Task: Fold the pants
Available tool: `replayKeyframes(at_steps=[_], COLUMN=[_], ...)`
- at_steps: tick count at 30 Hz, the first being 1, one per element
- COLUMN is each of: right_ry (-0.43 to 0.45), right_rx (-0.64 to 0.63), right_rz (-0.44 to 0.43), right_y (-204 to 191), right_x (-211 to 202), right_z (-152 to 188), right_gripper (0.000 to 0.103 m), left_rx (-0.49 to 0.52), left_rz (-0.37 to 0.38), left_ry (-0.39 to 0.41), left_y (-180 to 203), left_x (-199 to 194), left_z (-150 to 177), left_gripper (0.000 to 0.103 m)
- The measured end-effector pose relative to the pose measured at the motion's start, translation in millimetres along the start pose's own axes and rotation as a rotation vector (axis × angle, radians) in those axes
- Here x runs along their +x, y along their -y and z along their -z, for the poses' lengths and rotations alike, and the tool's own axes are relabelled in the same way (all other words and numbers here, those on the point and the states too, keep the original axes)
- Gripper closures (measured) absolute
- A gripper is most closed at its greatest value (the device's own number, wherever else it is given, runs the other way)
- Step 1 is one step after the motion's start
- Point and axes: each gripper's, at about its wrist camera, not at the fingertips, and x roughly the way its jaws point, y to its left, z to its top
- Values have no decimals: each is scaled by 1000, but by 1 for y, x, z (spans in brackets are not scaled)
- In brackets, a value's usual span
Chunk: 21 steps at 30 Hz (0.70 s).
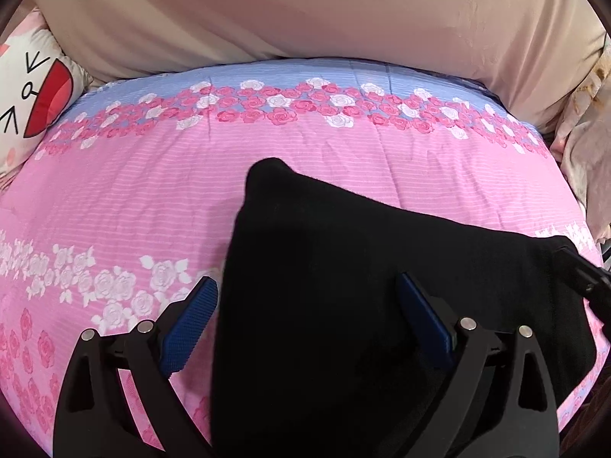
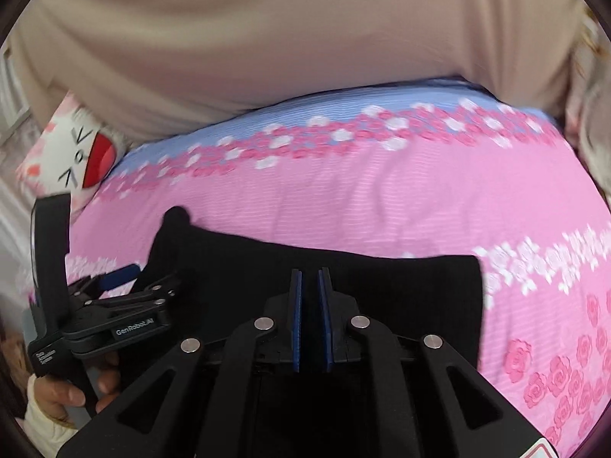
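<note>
Pink rose-print bed (image 1: 114, 198) under black pants (image 1: 343, 267), long axis running left-right, one corner poking away. Left gripper (image 1: 307, 297) spread wide over them. Right gripper (image 2: 310, 280) nearly closed, pinching pants fabric.

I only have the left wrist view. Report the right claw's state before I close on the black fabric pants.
Observer: The right claw has its blue pads nearly together, with a slim gap between them, over the black fabric pants. I cannot tell whether cloth is pinched.
Operator: Give me the pants' right edge.
Observer: It lies fairly straight on the pink rose-print quilt, to the right of that claw.
Operator: Check my left claw from there.
Observer: A bare hand with a cream cuff grips the handle of the left claw.
</note>
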Motion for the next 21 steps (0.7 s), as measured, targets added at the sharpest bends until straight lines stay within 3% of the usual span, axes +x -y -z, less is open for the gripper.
replayKeyframes(at_steps=[6, 12, 15, 17, 21], right_ry=[-24, -72, -113, -96, -91], right_rx=[-84, -147, -188, -208, -215], right_rz=[-63, -153, -153, -121, -233], right_y=[-46, -95, -114, -124, -139], right_x=[8, 31, 56, 49, 27], right_z=[3, 15, 28, 28, 31], right_gripper=[92, 92, 81, 81, 81], left_rx=[7, -69, -101, -113, -115], left_rz=[-132, -217, -249, -260, -276], left_ry=[68, 65, 56, 46, 42], left_y=[-20, -67, -87, -95, -104], left_x=[-33, -49, -51, -51, -52], left_z=[7, 16, 20, 23, 29], left_gripper=[12, 12, 12, 12, 12])
